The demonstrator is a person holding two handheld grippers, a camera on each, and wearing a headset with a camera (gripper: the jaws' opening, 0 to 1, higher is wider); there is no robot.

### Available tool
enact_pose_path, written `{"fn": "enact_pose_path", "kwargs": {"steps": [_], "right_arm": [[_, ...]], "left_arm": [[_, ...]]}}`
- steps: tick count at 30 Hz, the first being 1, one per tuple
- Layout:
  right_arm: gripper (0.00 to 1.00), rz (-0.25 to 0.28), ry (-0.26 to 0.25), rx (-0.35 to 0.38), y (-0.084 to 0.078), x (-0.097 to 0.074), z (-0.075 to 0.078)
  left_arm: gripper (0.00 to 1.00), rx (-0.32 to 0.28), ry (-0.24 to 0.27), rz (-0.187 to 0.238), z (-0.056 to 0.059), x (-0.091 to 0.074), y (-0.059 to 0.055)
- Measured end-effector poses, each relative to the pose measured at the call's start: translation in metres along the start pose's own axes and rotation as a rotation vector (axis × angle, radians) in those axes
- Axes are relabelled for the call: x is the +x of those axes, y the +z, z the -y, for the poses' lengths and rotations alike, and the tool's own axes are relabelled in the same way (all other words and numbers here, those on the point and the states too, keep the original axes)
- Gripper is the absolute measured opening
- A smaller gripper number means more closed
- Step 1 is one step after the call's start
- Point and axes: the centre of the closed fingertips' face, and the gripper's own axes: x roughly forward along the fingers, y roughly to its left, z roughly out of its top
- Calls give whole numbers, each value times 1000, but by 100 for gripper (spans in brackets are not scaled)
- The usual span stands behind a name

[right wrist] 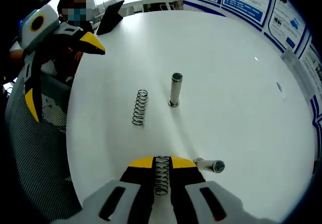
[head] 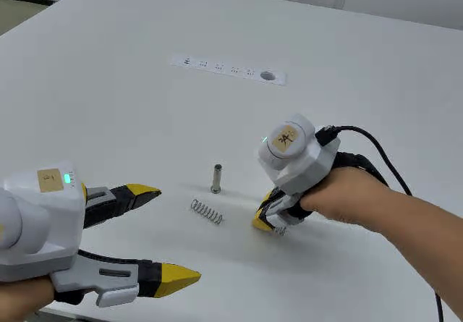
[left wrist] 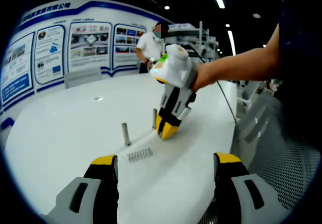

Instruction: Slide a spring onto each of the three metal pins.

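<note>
Right claw [head: 271,222] pinches a spring [right wrist: 161,176] low over the tabletop [head: 108,105], and left claw [head: 175,231] hangs spread. Nothing looks threaded yet: near pin [right wrist: 210,165] and upright pin [head: 216,178] appear bare, and loose spring [head: 206,211] lies between the claws. Sticker [head: 287,138] writing is too blurred to read.

The left gripper [head: 173,231] has a rounded white housing, grey-and-black jaws and pointed yellow tips. A tan square label [head: 49,180] and a small green light [head: 67,179] sit on top of the housing. The right gripper [head: 269,224] is built alike, and its second tan label [head: 286,138] bears a dark mark. A black cable [head: 383,159] leaves its housing. The person wears a dark sleeve [left wrist: 297,43].
</note>
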Motion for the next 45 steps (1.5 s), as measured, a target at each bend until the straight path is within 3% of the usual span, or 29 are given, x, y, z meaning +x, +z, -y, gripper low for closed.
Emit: {"fn": "enact_pose_path", "kwargs": {"steps": [25,39,45], "right_arm": [[12,147,-64,77,-12,-37,1],[12,302,-80,157,-13,-55,0],[12,385,-99,167,-6,-65,2]], "left_arm": [[79,23,-13,-26,4,2,-3],[79,21,-11,-31,4,2,-4],[79,19,-14,-31,4,2,-4]]}}
